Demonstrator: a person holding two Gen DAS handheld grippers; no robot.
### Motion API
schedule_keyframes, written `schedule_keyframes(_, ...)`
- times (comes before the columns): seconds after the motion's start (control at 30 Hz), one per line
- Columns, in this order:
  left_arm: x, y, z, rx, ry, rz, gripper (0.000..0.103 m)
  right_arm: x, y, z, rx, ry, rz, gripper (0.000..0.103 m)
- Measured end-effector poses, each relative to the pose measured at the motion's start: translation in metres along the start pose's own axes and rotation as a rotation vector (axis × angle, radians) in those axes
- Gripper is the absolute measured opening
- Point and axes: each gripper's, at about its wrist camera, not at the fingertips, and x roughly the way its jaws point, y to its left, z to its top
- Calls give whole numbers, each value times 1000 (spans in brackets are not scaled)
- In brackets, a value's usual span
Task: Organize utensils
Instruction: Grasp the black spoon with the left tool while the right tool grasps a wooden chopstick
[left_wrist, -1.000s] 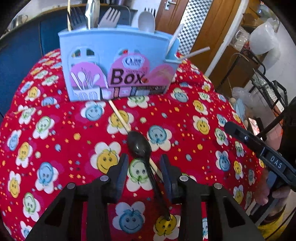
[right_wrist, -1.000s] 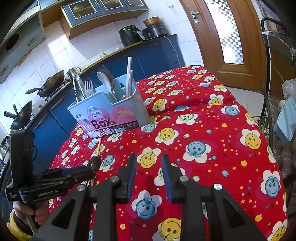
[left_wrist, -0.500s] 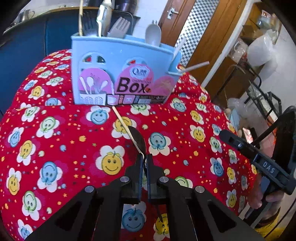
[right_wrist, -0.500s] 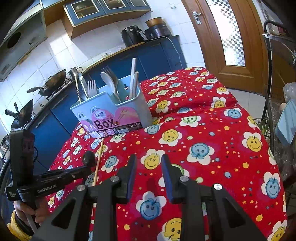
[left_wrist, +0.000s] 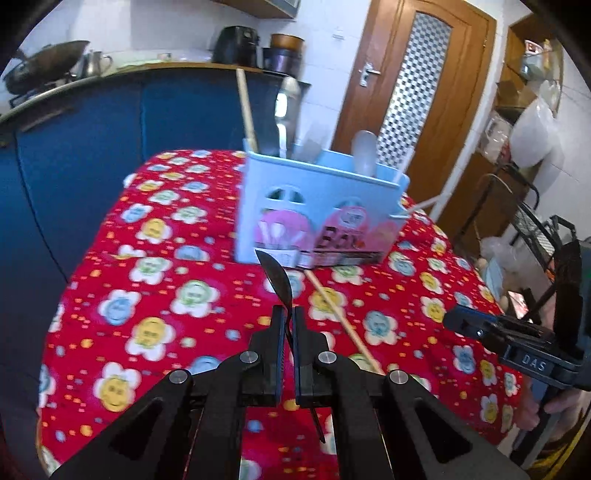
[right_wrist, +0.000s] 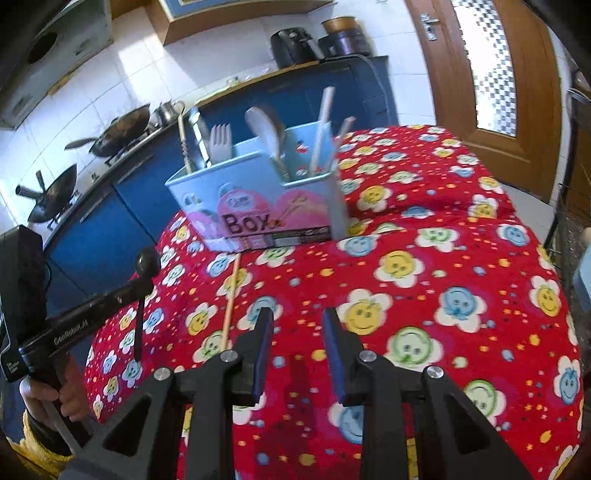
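Observation:
My left gripper (left_wrist: 288, 314) is shut on a black spoon (left_wrist: 277, 278) and holds it lifted above the red flowered tablecloth (left_wrist: 155, 295), its bowl pointing toward the light blue utensil box (left_wrist: 317, 218). The spoon also shows in the right wrist view (right_wrist: 142, 280), held by the left gripper (right_wrist: 142, 284). A wooden chopstick (left_wrist: 340, 317) lies on the cloth in front of the box; it also shows in the right wrist view (right_wrist: 229, 299). My right gripper (right_wrist: 297, 317) is open and empty above the cloth, short of the box (right_wrist: 258, 203), which holds forks, spoons and chopsticks.
Blue kitchen cabinets (left_wrist: 92, 147) with woks (right_wrist: 122, 129) and appliances stand behind the table. A wooden door (left_wrist: 417, 92) is at the right. A wire rack (left_wrist: 546, 236) stands past the table's right edge. My right gripper (left_wrist: 491, 332) shows at the right.
My left gripper closed on the black spoon and lifted it off the cloth, tipping it up toward the box. The right gripper stayed open and moved a little closer to the box.

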Motion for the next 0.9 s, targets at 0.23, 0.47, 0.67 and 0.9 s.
schedule_keyframes(0.23, -8, 23, -3, 19, -58, 103, 3, 21, 28, 7, -53, 101, 27, 30)
schedule_keyframes(0.47, -10, 35, -8, 13, -89, 122, 3, 44, 51, 14, -117, 209, 11, 30)
schedule_keyframes(0.67, -7, 43, -9, 5, -98, 107, 3, 63, 70, 19, -180, 294, -19, 30)
schedule_keyframes(0.9, -8, 50, -9, -9, -105, 87, 3, 84, 89, 26, -269, 366, -66, 26)
